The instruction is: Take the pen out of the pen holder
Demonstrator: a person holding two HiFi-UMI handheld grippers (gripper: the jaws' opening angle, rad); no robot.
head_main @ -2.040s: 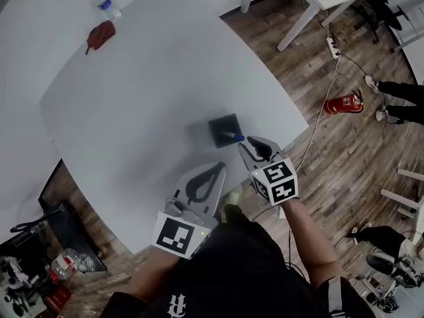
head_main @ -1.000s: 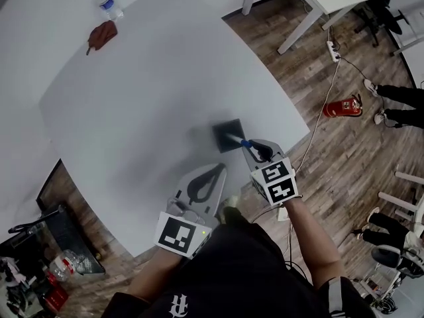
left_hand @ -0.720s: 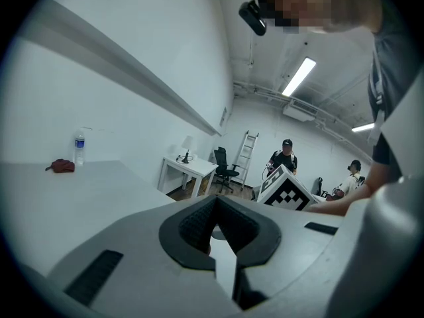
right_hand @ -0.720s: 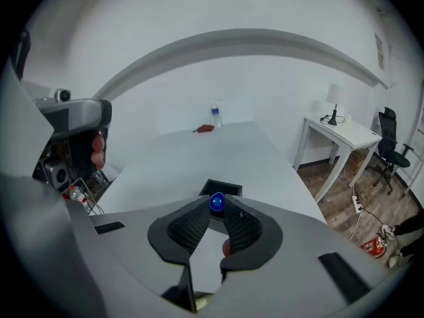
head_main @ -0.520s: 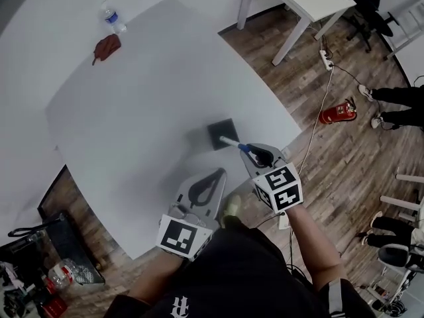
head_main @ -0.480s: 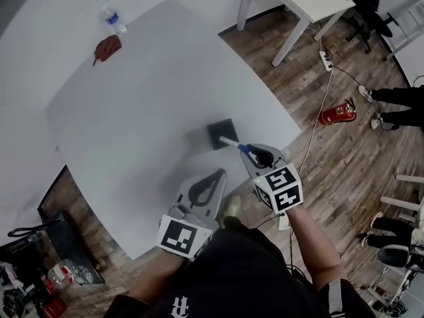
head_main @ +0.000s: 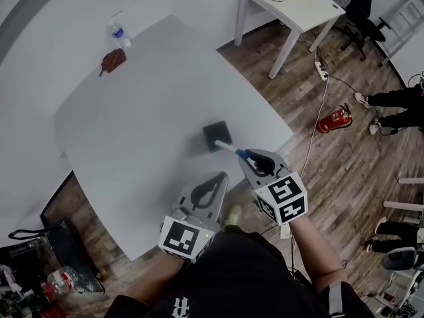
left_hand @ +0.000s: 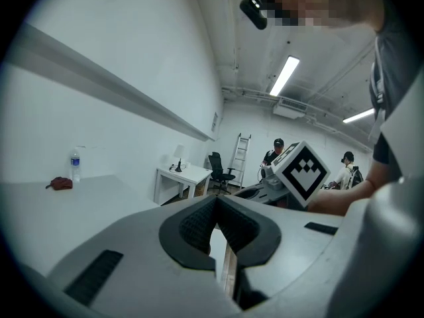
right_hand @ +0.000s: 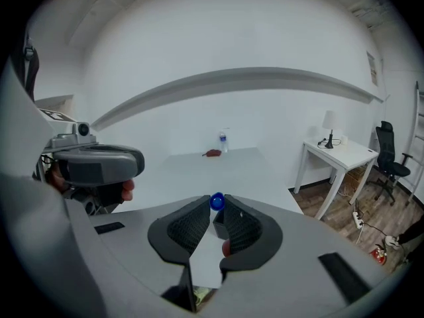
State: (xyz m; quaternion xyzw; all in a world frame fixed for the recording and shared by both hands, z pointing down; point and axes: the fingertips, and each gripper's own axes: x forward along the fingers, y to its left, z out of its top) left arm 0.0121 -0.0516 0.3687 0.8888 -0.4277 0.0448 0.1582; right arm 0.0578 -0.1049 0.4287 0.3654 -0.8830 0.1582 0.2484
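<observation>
Pen [head_main: 232, 150] is pinched at its blue end by the right hand-held gripper [head_main: 246, 156]. White barrel slants back to the holder [head_main: 215, 134] on the counter [head_main: 146, 111]; can't tell if the tip is clear. Pull along the pen axis so the holder doesn't tip. Idle: left hand-held gripper [head_main: 220, 176], pressed together, empty. Versus 2 s ago: pen mostly drawn out, right one backed off.

White table [head_main: 146, 98]: pen holder [head_main: 216, 134] (bottle [head_main: 120, 34], pouch [head_main: 112, 59])
</observation>
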